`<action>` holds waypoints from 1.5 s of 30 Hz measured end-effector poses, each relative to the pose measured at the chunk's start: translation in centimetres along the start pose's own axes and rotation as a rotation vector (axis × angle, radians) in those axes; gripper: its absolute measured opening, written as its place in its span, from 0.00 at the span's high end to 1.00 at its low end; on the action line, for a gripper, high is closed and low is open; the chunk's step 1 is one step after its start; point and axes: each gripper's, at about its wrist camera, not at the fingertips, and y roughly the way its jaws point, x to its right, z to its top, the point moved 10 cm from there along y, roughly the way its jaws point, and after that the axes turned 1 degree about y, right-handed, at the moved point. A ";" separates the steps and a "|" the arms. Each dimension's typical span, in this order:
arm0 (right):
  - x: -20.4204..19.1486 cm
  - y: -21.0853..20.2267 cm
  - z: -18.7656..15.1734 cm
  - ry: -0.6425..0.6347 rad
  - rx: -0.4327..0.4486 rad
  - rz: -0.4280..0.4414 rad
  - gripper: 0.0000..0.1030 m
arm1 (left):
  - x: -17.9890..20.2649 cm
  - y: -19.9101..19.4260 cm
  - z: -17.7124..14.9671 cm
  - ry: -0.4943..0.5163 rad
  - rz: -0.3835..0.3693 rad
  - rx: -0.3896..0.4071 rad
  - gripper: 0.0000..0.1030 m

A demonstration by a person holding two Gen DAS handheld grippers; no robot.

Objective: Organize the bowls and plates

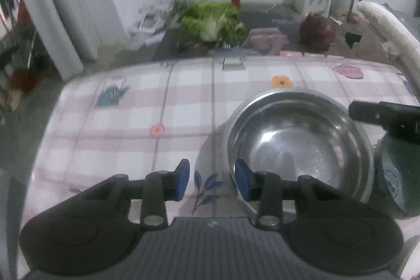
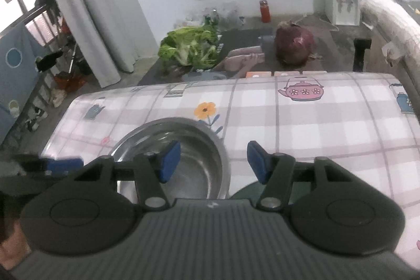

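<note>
step: steel bowl [image 1: 299,146] approached on tablecloth [image 1: 118,127] | left gripper [image 1: 212,180] partly parted, empty; right gripper [image 2: 214,162] half-parted, empty | next: rim likely to be straddled, pinched

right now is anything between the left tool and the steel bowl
Nothing visible stands between them. The left tool hangs open at the near rim of the steel bowl, one blue pad over the rim and the other over bare tablecloth. A green dish sits on the bowl's far side, under the right tool.
</note>
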 end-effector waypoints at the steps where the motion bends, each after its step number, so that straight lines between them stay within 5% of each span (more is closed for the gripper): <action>1: 0.2 0.5 0.1 0.010 -0.008 0.001 0.46 | 0.0 0.4 -0.2 -0.009 -0.006 -0.011 0.61; 10: -0.3 4.8 -0.6 0.018 -0.124 0.004 0.73 | 0.5 0.9 -0.8 0.022 -0.024 -0.017 0.74; 22: -4.6 3.7 -3.3 -0.003 -0.195 0.111 0.72 | -3.9 -0.1 -2.5 -0.025 0.021 -0.039 0.71; 29: -3.7 -0.5 -2.3 0.040 -0.122 0.137 0.71 | -3.2 -4.7 -1.5 0.011 0.025 0.094 0.55; 35: 0.4 -7.3 -1.9 0.060 -0.056 0.121 0.69 | 2.0 -8.7 -1.1 0.094 -0.105 0.169 0.49; 40: 5.6 -10.3 -2.5 0.074 -0.054 0.028 0.67 | 8.1 -8.9 -1.1 0.094 -0.275 0.137 0.50; 45: 9.9 -10.1 -3.8 0.155 -0.094 -0.003 0.67 | 12.5 -7.2 -1.1 0.077 -0.331 0.095 0.50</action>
